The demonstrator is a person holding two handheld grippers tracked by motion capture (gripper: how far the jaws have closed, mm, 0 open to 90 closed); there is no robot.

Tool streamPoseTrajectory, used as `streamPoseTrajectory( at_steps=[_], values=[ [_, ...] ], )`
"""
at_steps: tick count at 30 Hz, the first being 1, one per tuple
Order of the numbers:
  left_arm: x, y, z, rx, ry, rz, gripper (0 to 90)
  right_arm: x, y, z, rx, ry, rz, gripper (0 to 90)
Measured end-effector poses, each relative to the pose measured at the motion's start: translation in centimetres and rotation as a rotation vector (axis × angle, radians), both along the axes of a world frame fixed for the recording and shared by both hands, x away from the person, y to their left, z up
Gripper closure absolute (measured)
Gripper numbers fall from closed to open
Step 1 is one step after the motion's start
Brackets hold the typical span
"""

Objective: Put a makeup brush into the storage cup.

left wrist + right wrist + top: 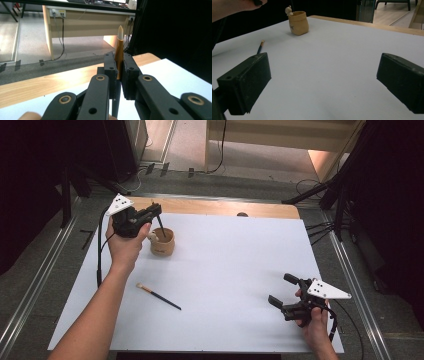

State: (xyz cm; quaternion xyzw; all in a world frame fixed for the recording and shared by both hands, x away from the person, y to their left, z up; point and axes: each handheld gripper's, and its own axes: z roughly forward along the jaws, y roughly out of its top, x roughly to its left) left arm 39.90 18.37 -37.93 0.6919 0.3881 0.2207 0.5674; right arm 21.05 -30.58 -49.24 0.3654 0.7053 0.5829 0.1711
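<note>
My left gripper [156, 211] is at the back left of the table, shut on a paintbrush [161, 226]. The brush's dark handle slants down into the mouth of a tan cup [163, 243]. In the left gripper view the brush's gold ferrule and pale tip [119, 42] stick up from between the closed pads of the left gripper [119, 71]. A second brush [158, 296] lies flat on the white sheet [230, 265], in front of the cup. My right gripper [281, 290] rests near the front right, open and holding nothing, and the right gripper view looks between its pads [324, 82] toward the cup [298, 23] and the lying brush [260, 46].
A small pale figure [289, 10] sits on the cup's rim. A strip of wooden table [215, 207] runs behind the white sheet. Past the table are grey floor, cables and dark stands. A wooden desk [85, 22] stands farther off.
</note>
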Motion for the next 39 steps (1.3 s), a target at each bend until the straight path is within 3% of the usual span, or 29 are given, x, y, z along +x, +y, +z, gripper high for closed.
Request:
streamPoseTrajectory(
  at_steps=[13, 34, 35, 37, 38, 39],
  values=[
    [0.1, -0.4, -1.5, 0.029, 0.022, 0.029, 85.0, 0.0, 0.1, -0.1, -0.002, 0.004, 0.008, 0.0],
    [0.2, -1.3, -3.9, 0.075, 0.071, 0.033, 84.5, 0.1, 0.0, -0.2, -0.004, 0.008, 0.005, 0.0],
    [0.2, -1.3, -3.9, 0.076, 0.077, 0.028, 82.4, 0.1, 0.0, -0.2, -0.001, 0.010, 0.005, 0.0],
    [0.1, -1.3, -3.9, 0.070, 0.077, 0.021, 69.4, 0.1, 0.0, -0.2, 0.000, 0.012, 0.004, 0.0],
    [0.0, -1.3, -3.8, 0.065, 0.075, 0.018, 69.4, 0.1, 0.0, -0.2, 0.000, 0.012, 0.004, 0.0],
    [-0.1, -1.2, -3.7, 0.067, 0.074, 0.012, 61.5, 0.2, 0.0, -0.2, 0.000, 0.010, 0.006, 0.0]
  ],
)
